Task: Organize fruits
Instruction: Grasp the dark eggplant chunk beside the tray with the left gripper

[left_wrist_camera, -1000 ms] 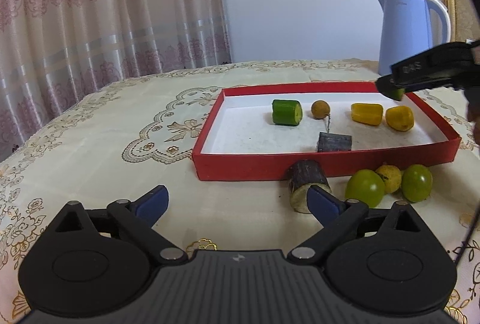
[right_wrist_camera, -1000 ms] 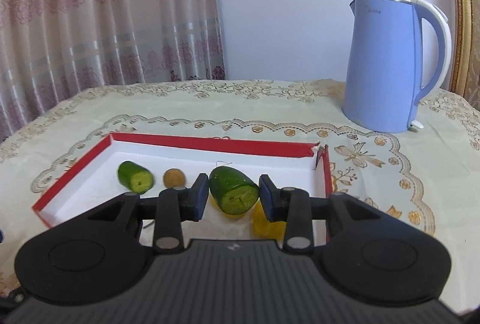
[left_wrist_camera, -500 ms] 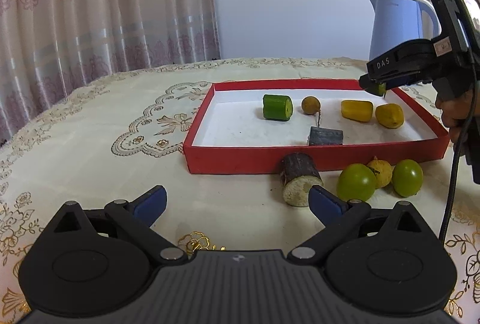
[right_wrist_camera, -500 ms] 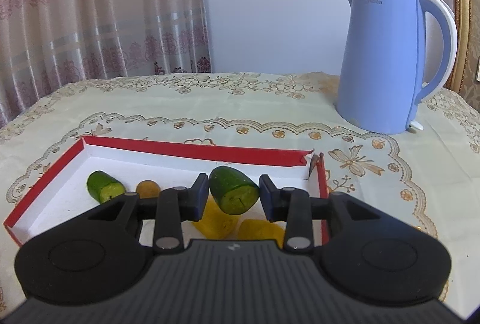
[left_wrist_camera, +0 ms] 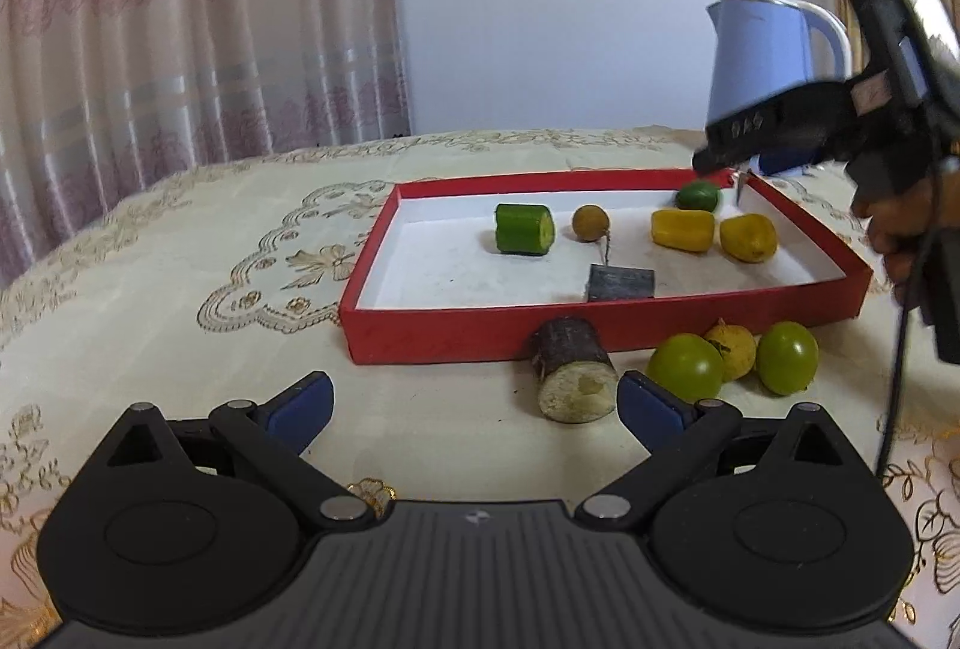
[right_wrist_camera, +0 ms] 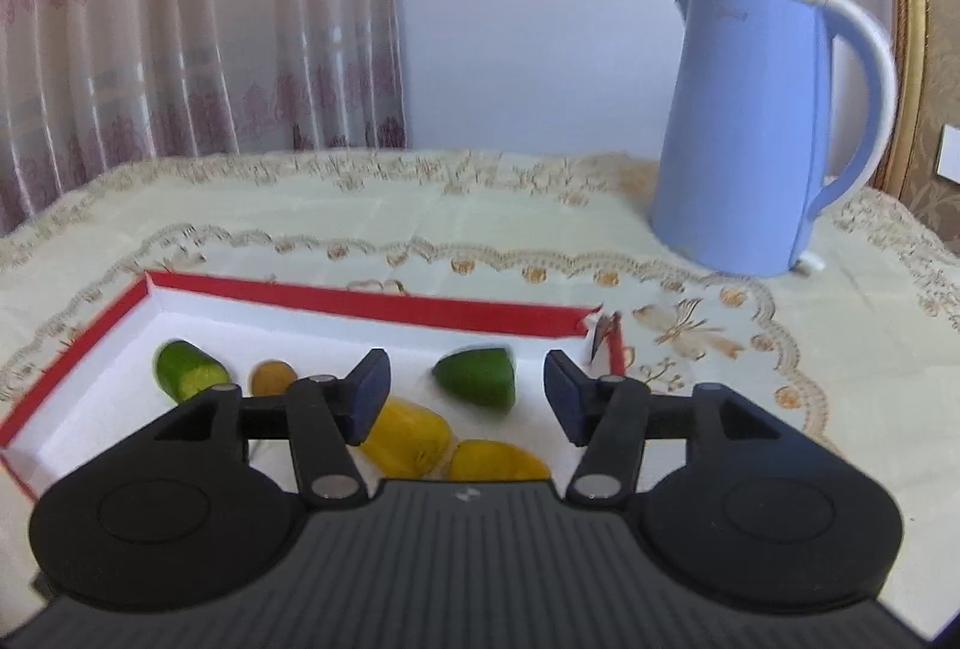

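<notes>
A red tray (left_wrist_camera: 600,334) with a white floor holds a green cucumber piece (left_wrist_camera: 523,229), a small brown fruit (left_wrist_camera: 590,222), two yellow pieces (left_wrist_camera: 682,229), a dark block (left_wrist_camera: 620,283) and a green end piece (left_wrist_camera: 697,196). My right gripper (right_wrist_camera: 467,397) is open above the tray's far right corner, and the green end piece (right_wrist_camera: 476,377) lies blurred between its fingers. My left gripper (left_wrist_camera: 474,406) is open and empty before the tray. A dark cane stub (left_wrist_camera: 575,371), two green fruits (left_wrist_camera: 684,367) and a yellow fruit (left_wrist_camera: 733,349) lie outside the tray's front wall.
A blue kettle (right_wrist_camera: 762,126) stands behind the tray at the right. The table has a cream embroidered cloth (left_wrist_camera: 180,253). Curtains (left_wrist_camera: 180,18) hang at the back left. A gilt frame (right_wrist_camera: 918,18) edges the right.
My right gripper has opened and let go of the green end piece, which now lies in the tray's far right corner. My left gripper stays open.
</notes>
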`<move>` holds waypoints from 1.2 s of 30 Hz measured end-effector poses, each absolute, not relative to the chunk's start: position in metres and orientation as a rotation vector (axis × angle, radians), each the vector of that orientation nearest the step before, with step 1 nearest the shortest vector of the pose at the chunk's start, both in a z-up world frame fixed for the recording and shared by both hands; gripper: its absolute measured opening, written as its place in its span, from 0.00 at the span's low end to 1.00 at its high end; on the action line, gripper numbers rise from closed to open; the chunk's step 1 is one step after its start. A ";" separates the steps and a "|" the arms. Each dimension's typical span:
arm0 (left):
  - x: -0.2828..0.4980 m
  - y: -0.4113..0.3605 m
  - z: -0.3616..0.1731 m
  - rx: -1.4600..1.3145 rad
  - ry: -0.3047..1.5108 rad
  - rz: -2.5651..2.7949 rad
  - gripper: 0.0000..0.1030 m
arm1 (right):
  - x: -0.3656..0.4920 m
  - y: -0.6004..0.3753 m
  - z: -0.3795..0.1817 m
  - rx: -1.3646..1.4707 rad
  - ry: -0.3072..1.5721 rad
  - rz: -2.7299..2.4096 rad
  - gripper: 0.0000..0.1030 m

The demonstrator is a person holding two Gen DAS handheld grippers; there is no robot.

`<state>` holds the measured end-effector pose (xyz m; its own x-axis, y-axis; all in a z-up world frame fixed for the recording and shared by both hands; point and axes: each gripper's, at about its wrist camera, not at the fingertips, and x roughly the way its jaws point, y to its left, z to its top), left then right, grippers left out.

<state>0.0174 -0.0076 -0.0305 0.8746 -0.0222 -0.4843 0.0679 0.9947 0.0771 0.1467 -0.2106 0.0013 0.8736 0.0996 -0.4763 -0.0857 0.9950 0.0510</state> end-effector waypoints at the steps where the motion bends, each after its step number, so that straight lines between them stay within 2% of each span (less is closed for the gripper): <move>1: 0.018 -0.009 -0.030 0.105 0.503 -0.052 0.99 | 0.137 -0.212 0.005 0.035 0.478 0.098 0.55; 3: 0.020 -0.011 -0.029 0.121 0.498 -0.065 0.99 | 0.117 -0.216 0.009 0.048 0.445 0.106 0.59; 4: 0.021 -0.011 -0.029 0.127 0.498 -0.070 0.99 | 0.104 -0.217 0.009 0.063 0.426 0.110 0.67; 6: 0.025 -0.013 -0.029 0.140 0.500 -0.082 0.99 | 0.082 -0.219 0.008 0.081 0.406 0.130 0.75; 13: 0.037 -0.015 -0.029 0.165 0.520 -0.100 0.98 | 0.025 -0.226 -0.014 0.202 0.392 0.082 0.86; 19: 0.041 -0.019 -0.027 0.176 0.527 -0.138 0.96 | 0.017 -0.225 -0.031 0.264 0.442 0.104 0.89; 22: 0.047 -0.021 -0.029 0.180 0.557 -0.159 0.78 | 0.014 -0.219 -0.034 0.222 0.444 0.096 0.89; 23: 0.049 -0.022 -0.029 0.177 0.573 -0.164 0.67 | 0.013 -0.218 -0.034 0.217 0.444 0.100 0.89; 26: 0.059 -0.020 -0.032 0.123 0.632 -0.205 0.48 | 0.008 -0.218 -0.032 0.196 0.435 0.102 0.92; 30: 0.061 -0.025 -0.036 0.129 0.642 -0.223 0.39 | 0.004 -0.216 -0.030 0.149 0.433 0.106 0.96; 34: 0.060 -0.028 -0.036 0.136 0.638 -0.216 0.38 | 0.002 -0.210 -0.029 0.108 0.431 0.131 0.97; 36: 0.058 -0.025 -0.035 0.125 0.640 -0.215 0.33 | 0.003 -0.206 -0.029 0.078 0.449 0.146 0.97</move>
<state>0.0578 -0.0252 -0.0346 0.7809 -0.1598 -0.6039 0.2366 0.9704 0.0492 0.0027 -0.2057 -0.0292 0.8907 0.1582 -0.4262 -0.1237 0.9865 0.1076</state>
